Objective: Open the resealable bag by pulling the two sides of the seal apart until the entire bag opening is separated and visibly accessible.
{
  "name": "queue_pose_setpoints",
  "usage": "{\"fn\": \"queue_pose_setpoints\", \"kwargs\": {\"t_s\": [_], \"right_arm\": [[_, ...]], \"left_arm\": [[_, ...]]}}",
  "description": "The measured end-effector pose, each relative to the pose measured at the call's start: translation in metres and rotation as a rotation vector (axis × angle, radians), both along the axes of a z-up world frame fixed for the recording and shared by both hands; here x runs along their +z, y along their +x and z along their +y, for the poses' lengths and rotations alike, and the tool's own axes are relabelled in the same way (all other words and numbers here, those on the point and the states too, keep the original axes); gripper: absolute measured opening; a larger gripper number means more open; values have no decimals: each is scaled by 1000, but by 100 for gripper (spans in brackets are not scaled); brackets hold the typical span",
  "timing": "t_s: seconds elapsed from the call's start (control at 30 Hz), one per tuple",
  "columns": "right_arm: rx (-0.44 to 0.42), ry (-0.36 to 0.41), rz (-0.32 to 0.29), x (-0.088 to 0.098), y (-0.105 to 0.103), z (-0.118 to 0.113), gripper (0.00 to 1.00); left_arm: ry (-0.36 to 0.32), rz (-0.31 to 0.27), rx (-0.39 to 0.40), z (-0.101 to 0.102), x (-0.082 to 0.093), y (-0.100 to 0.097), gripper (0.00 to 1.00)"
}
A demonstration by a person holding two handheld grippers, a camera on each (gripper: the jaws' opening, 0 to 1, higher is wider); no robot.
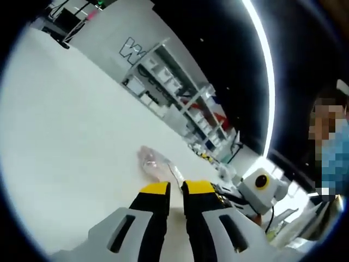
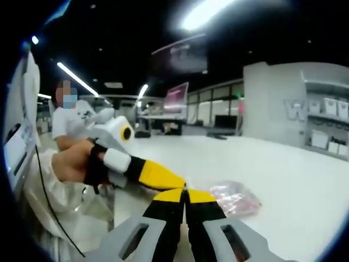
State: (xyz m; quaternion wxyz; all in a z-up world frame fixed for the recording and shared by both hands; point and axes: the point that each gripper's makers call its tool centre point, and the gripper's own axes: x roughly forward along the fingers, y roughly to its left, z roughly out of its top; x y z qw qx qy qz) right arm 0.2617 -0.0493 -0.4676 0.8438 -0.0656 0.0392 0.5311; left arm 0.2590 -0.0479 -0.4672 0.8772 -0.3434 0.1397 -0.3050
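A small clear resealable bag (image 1: 154,164) with pinkish contents lies over the white table (image 1: 71,136). Its thin top edge runs down into the narrow gap between my left gripper's (image 1: 176,186) yellow-tipped jaws, which are shut on it. The right gripper (image 1: 224,197) comes in from the right, close beside those jaws. In the right gripper view the bag (image 2: 235,197) sits just beyond and right of my right gripper (image 2: 185,192), whose jaws are pressed together at the bag's near edge. The left gripper (image 2: 173,179) reaches in from the left, its tip meeting mine.
A hand (image 2: 71,161) of a person in white holds the left gripper. An open shelving rack (image 1: 180,93) with bins stands behind the table. Desks and monitors (image 2: 175,98) fill the far background. The tabletop (image 2: 283,164) stretches wide around the bag.
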Motion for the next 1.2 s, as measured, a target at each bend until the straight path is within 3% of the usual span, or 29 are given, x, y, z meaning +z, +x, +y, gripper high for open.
{"fn": "queue_pose_setpoints", "kwargs": {"t_s": [0.77,1.2], "right_arm": [[-2,11,14,1,2,0,0],[-2,5,11,0,1,0,0]], "left_arm": [[17,-20,4,4,0,1,7],[18,-21,-3,4,0,-1,2]]}}
